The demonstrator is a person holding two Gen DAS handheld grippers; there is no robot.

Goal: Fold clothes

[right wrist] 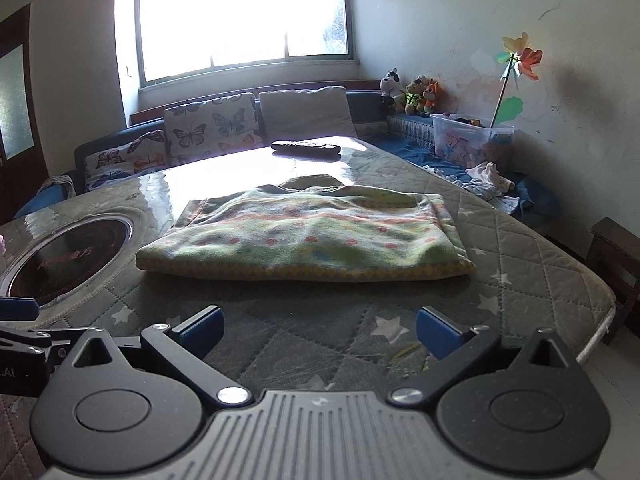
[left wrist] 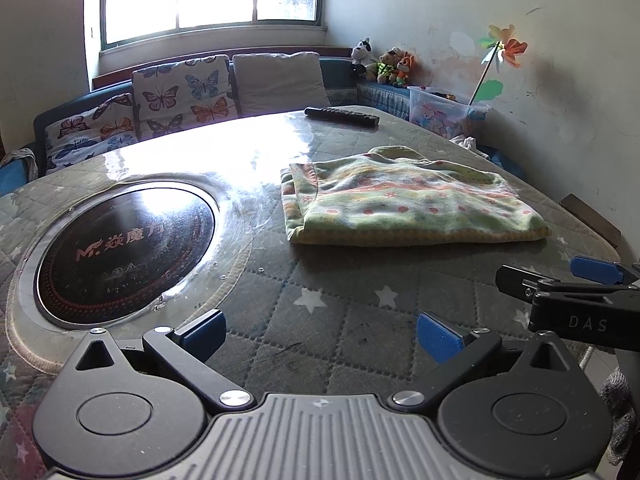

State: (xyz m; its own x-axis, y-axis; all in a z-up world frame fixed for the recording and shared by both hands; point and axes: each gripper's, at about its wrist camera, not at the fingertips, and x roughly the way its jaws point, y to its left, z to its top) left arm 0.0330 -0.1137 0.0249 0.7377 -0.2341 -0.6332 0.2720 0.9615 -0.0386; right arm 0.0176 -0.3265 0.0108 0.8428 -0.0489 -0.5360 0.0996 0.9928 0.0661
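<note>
The folded garment [right wrist: 308, 240] lies flat on the table [right wrist: 520, 248], right of the round cooktop [left wrist: 124, 248] set into the tabletop. Far behind it, a remote [right wrist: 306, 148] rests near the table's far edge. Beyond the table runs a sofa [left wrist: 64, 120] with cushions [left wrist: 184, 92]; plush toys [right wrist: 412, 92] and a bin [right wrist: 468, 140] sit far right. Both grippers hang over the near edge, left gripper [left wrist: 320, 334] beside right gripper [right wrist: 318, 330], fingers spread.
</note>
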